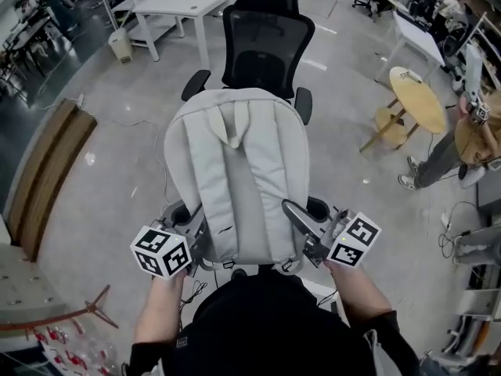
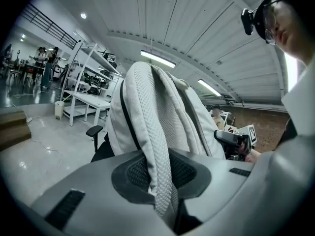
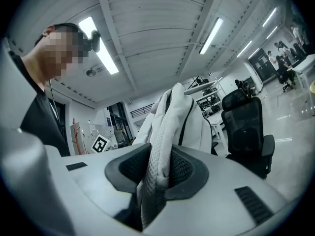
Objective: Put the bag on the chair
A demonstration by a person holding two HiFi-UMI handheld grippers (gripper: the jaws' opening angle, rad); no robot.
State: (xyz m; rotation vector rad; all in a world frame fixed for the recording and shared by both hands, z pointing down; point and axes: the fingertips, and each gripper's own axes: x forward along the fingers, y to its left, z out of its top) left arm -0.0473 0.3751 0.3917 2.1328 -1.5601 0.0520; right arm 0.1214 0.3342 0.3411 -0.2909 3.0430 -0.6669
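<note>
Pinching bag (image 1: 235,171): left gripper (image 1: 197,237), right gripper (image 1: 297,222) fingers | chair (image 1: 266,45) ahead | table (image 1: 419,96) right

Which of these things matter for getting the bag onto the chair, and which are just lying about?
Job: bag; black chair; left tongs and right tongs, each clamped on one of its straps.
Lying about: round wooden table; white desk; white bin; bystander.

I'm in an open-plan office hall — ahead of my jaws a black mesh swivel chair (image 1: 266,44), beyond it a white rectangular desk (image 1: 184,2), rightward a round wooden table (image 1: 419,96).
</note>
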